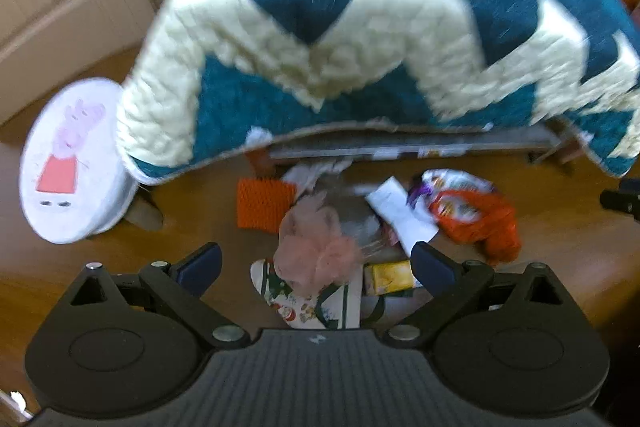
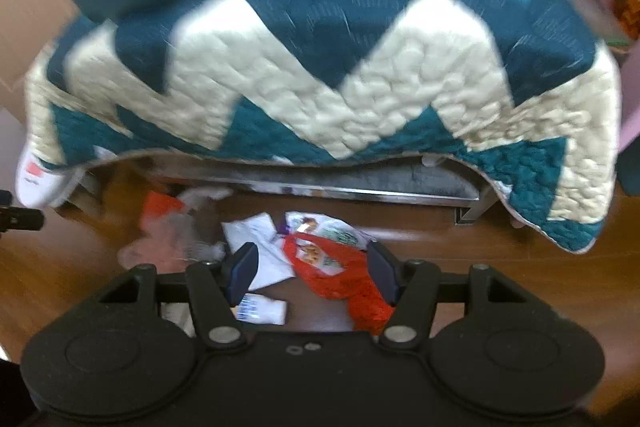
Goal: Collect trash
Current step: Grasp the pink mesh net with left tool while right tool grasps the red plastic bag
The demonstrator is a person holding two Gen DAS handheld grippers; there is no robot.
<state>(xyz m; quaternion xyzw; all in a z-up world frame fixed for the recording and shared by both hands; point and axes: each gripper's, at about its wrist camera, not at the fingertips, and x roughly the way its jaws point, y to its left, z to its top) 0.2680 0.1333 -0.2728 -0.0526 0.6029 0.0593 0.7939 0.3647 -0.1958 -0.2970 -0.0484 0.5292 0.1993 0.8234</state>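
Note:
Trash lies scattered on the brown wooden floor (image 1: 520, 291) in front of a couch. My left gripper (image 1: 316, 263) is open, its fingers either side of a pink mesh puff (image 1: 316, 247) and above a printed paper wrapper (image 1: 316, 303). Near them lie an orange ridged pad (image 1: 264, 203), a white paper (image 1: 400, 215), a yellow packet (image 1: 388, 277) and an orange net bag (image 1: 484, 223). My right gripper (image 2: 314, 271) is open over the orange net bag (image 2: 340, 275), with white paper (image 2: 264, 247) by its left finger and a white label scrap (image 2: 260, 309) below.
A couch draped with a teal and cream zigzag quilt (image 1: 320, 59) fills the back, its metal base rail (image 1: 400, 147) low above the floor. A round white stool (image 1: 72, 163) with a pink cartoon pig stands at the left. Bare floor (image 2: 540, 267) lies to the right.

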